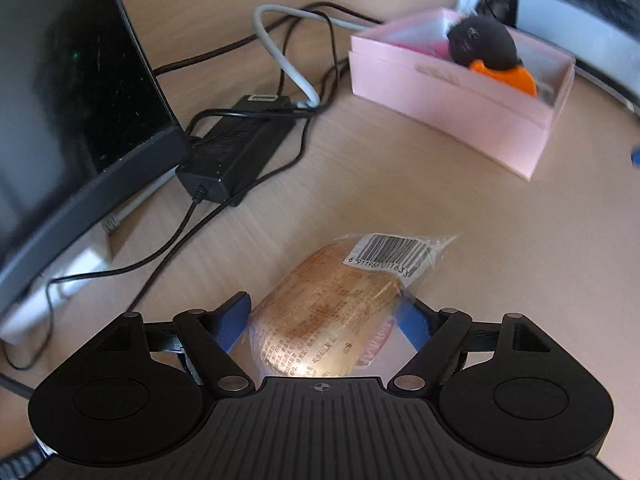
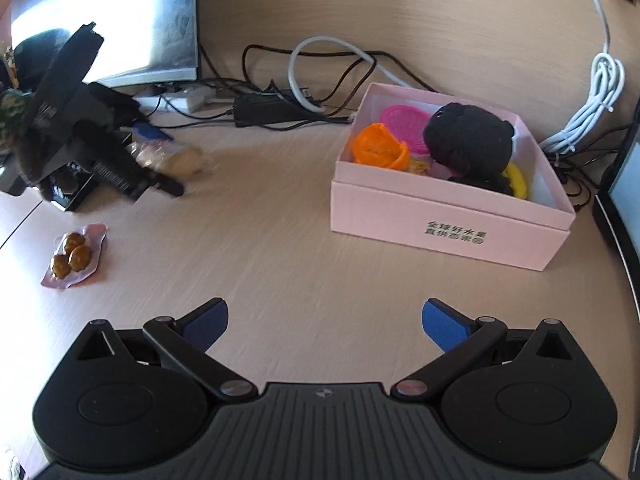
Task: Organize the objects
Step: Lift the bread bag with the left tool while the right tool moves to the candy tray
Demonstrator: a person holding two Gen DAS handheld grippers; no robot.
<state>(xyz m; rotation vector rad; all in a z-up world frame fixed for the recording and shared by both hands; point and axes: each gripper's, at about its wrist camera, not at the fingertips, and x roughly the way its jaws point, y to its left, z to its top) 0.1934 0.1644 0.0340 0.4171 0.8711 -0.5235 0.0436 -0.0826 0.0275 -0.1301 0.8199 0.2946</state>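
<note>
Two blue pads of your left gripper (image 1: 326, 320) pinched the wrapped bread bun (image 1: 332, 312) between them, mid-carry I judged, needing a release over the pink box (image 1: 448, 108) ahead, while your right gripper (image 2: 324, 324) stood spread and empty.

Box (image 2: 440, 216): pale pink, dark printed characters on the front wall
Plush toy (image 2: 468, 140): black
Bowl (image 2: 380, 152): orange
Dish (image 2: 404, 120): magenta, ribbed
Wrapped bun (image 1: 332, 312): golden brown in clear film, black-and-white barcode, red print
Snack packet (image 2: 74, 260): pink edge, brown pieces
Desk (image 2: 260, 240): light wood grain
Gripper pads (image 2: 444, 324): blue
Power adapter (image 1: 236, 148): black
</note>
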